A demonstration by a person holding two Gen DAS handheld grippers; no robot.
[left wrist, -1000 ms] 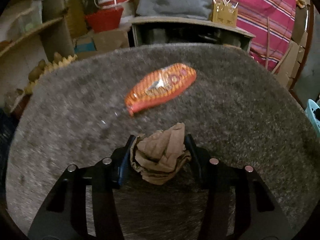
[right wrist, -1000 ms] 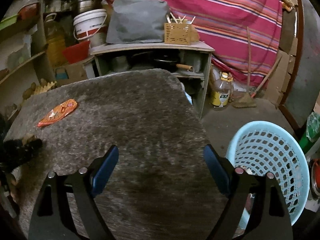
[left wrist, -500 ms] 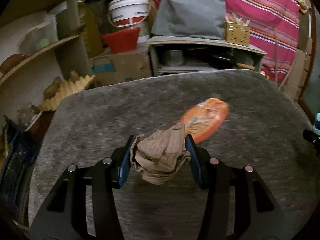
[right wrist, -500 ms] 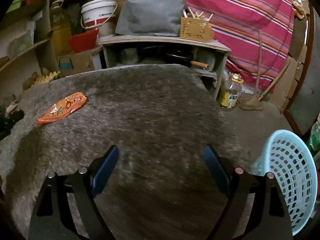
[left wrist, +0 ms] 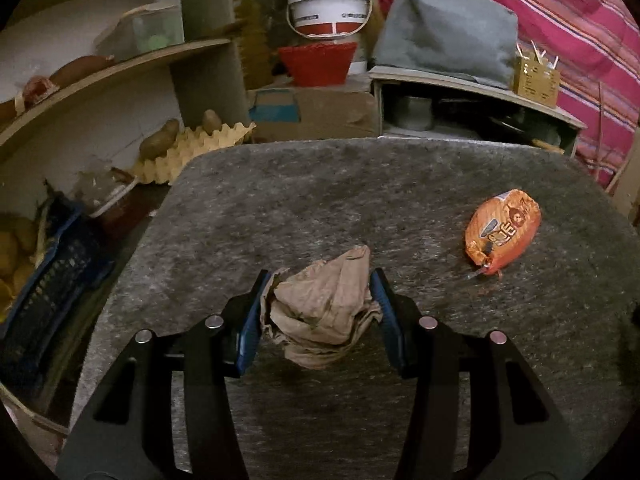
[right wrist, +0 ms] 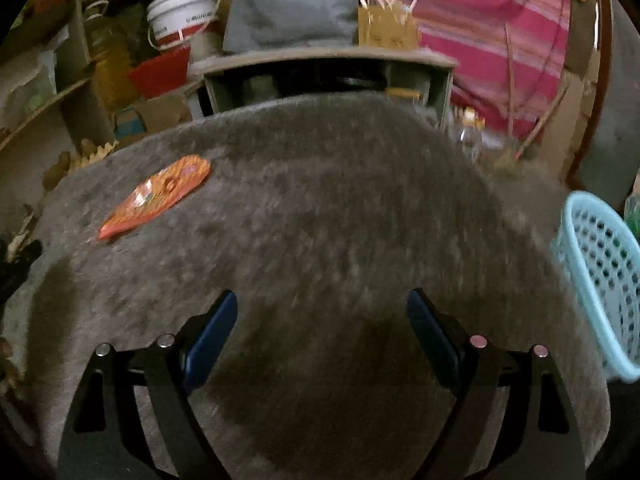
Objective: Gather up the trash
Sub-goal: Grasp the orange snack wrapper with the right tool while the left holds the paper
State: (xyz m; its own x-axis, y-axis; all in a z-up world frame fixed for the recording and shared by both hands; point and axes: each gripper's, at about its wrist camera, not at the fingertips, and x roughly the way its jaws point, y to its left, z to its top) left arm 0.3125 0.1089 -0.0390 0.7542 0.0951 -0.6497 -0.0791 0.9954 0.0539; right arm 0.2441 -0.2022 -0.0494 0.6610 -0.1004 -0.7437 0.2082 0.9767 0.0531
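Grey, fuzzy cloth covers the bench (left wrist: 400, 200), with cluttered shelves and a striped pink curtain behind. Only the left wrist view shows the left tongs (left wrist: 318, 280) clamped on a crumpled brown paper wad (left wrist: 320, 312), an orange snack wrapper (left wrist: 502, 230) lying apart to their right. Only the right view shows the pale blue basket (right wrist: 600, 272) beside the bench; there the right tongs (right wrist: 322, 300) gape wide, holding nothing.
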